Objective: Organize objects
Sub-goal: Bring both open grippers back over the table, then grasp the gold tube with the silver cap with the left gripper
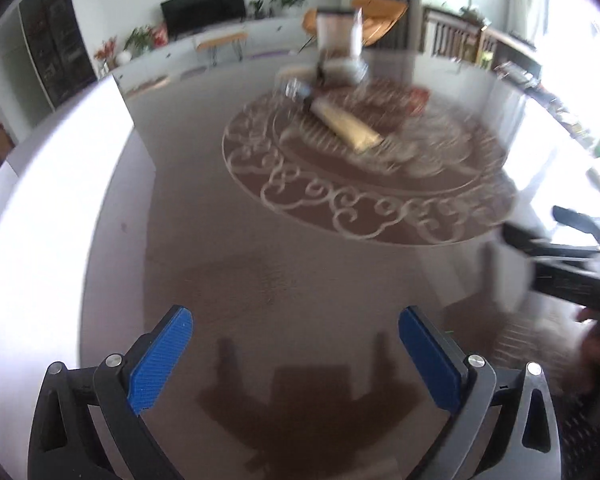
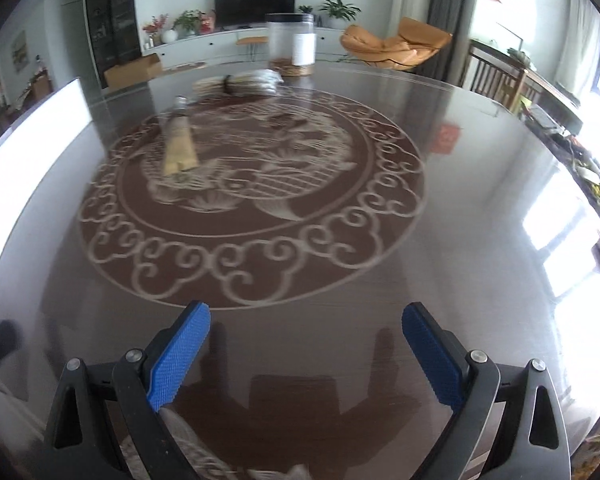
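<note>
Clear jar [image 2: 291, 45], brown contents inside

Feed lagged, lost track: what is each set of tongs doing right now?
Left tongs: open, holding nothing.
Right tongs: open, holding nothing.

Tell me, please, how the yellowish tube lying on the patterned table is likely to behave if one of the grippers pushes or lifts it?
The tube lies flat, tapering from a flat crimped end to a small cap, so it will probably slide or pivot rather than roll. The table looks glossy, so a nudge may send it skidding. It looks soft-walled, so it may give under a squeeze.
</note>
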Tool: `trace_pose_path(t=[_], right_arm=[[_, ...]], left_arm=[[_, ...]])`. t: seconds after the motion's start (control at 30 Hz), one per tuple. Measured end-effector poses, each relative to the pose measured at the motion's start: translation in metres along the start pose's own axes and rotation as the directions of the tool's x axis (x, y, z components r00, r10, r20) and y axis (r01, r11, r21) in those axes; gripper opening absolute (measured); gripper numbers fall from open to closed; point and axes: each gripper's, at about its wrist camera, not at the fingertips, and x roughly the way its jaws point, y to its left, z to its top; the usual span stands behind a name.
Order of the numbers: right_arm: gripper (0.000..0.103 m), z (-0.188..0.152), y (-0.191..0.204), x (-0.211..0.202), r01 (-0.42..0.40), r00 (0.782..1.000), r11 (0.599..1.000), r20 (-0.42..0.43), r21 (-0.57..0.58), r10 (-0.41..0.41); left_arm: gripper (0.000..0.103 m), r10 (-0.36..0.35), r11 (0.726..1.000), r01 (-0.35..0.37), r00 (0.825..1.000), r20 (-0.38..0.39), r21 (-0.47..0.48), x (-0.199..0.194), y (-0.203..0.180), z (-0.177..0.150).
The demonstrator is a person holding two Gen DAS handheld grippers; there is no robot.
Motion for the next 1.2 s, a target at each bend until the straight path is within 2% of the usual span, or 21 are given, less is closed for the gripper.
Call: trace_pose_path(t=[0.03, 0.07, 0.17, 0.27, 0.4, 0.63, 0.83, 1.03, 1.2], right_arm=[[0.097, -0.001, -0.005, 0.002, 0.002, 1.0, 1.0, -0.004, 0.006, -0.001], [0.097, -0.002, -0.01, 0.004, 0.003, 1.0, 1.0, -0.009, 0.012, -0.003], [0.097, -0.006, -0.019, 0.005, -0.018, 1.0, 0.999, -0.021, 0.041, 0.018], [0.097, 0.0, -0.023, 0.014, -0.021, 0.999, 0.998, -0.023, 0.056, 0.022], [0.103, 0.005, -0.024, 0.02, -0.014, 0.999, 0.999, -0.038, 0.047, 0.015], [0.103, 0.005, -0.024, 0.021, -0.001, 0.999, 0.998, -0.035, 0.056, 0.003], [0.103, 0.005, -0.024, 0.021, 0.0, 0.999, 0.998, -0.034, 0.057, 0.002], [0.103, 0.005, -0.024, 0.021, 0.0, 0.999, 0.998, -0.033, 0.058, 0.002], [0.103, 0.005, -0.025, 0.02, -0.001, 0.999, 0.998, -0.032, 0.059, 0.003]], left_arm=[[0.103, 0.008, 1.0, -0.008, 1.0, -0.018, -0.005, 0.01, -0.001, 0.0], [0.103, -0.018, 0.999, 0.018, 1.0, -0.005, -0.032, 0.014, 0.001, -0.001], [0.103, -0.028, 0.996, 0.027, 1.0, -0.01, -0.089, 0.023, 0.009, 0.002], [0.103, -0.023, 0.995, 0.023, 1.0, 0.0, -0.094, 0.022, 0.009, 0.0], [0.103, -0.021, 0.995, 0.021, 1.0, 0.006, -0.098, 0.021, 0.012, -0.001], [0.103, -0.026, 0.994, 0.025, 1.0, -0.003, -0.103, 0.026, 0.005, 0.011], [0.103, -0.098, 0.995, 0.098, 0.993, -0.064, 0.0, 0.051, -0.024, 0.059], [0.103, -0.063, 0.996, 0.06, 0.997, -0.047, -0.059, 0.081, -0.026, 0.107], [0.103, -0.037, 0.994, 0.029, 0.996, -0.075, -0.103, 0.107, -0.027, 0.151]])
